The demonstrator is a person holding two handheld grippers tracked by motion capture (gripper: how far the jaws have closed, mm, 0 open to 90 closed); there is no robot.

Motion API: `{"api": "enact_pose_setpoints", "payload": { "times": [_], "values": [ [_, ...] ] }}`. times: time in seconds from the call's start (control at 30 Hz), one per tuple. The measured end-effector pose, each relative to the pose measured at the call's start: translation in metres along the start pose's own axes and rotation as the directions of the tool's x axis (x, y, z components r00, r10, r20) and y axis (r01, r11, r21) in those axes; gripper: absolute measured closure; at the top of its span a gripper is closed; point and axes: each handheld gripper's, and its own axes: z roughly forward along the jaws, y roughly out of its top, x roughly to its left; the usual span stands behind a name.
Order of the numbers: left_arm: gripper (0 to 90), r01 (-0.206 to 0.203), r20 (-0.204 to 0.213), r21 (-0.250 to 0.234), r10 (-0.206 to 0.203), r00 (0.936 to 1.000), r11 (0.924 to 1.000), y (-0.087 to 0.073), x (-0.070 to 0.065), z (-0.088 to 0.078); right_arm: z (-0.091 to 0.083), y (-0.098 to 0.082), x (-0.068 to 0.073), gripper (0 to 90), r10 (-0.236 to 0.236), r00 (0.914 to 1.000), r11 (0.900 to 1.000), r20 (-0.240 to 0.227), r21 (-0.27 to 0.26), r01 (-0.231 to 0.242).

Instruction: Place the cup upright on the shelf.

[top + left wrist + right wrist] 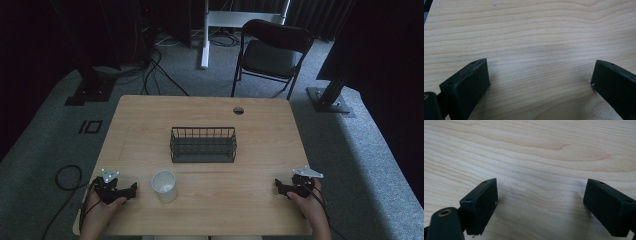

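Tools rest low on the wooden desk [210, 107], both spread wide and holding nothing.

Left tool [134, 190] lies at the near left corner in the person's left hand [100, 212], its jaws pointing toward the white plastic cup [164, 186], which stands upright just beside it and apart from it; in the left gripper view the two black jaws stand far apart over bare wood grain. Right tool [276, 187] sits near the right edge in the right hand [312, 205], jaws likewise wide over bare wood in the right gripper view. Beyond the cup, at mid-desk, stands a dark wire basket [203, 145], well apart from both tools. A black folding chair [270, 55] stands behind the desk.
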Motion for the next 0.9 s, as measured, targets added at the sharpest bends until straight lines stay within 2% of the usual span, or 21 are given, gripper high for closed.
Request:
{"api": "enact_pose_setpoints", "payload": {
  "times": [0.8, 0.9],
  "values": [
    [2.0, 0.0, 0.0, 0.0, 0.0, 1.0, 1.0, 0.0, 0.0, 0.0, 0.0, 0.0002, 0.0, 11.8, -0.004, 1.0, 1.0, -0.003, 0.001, 0.004],
    [2.0, 0.0, 0.0, 0.0, 0.0, 1.0, 1.0, 0.0, 0.0, 0.0, -0.0003, 0.0001, 0.0019, 12.8, -0.029, 0.9991, 1.0, -0.029, -0.001, 0.029]
  ]
}}
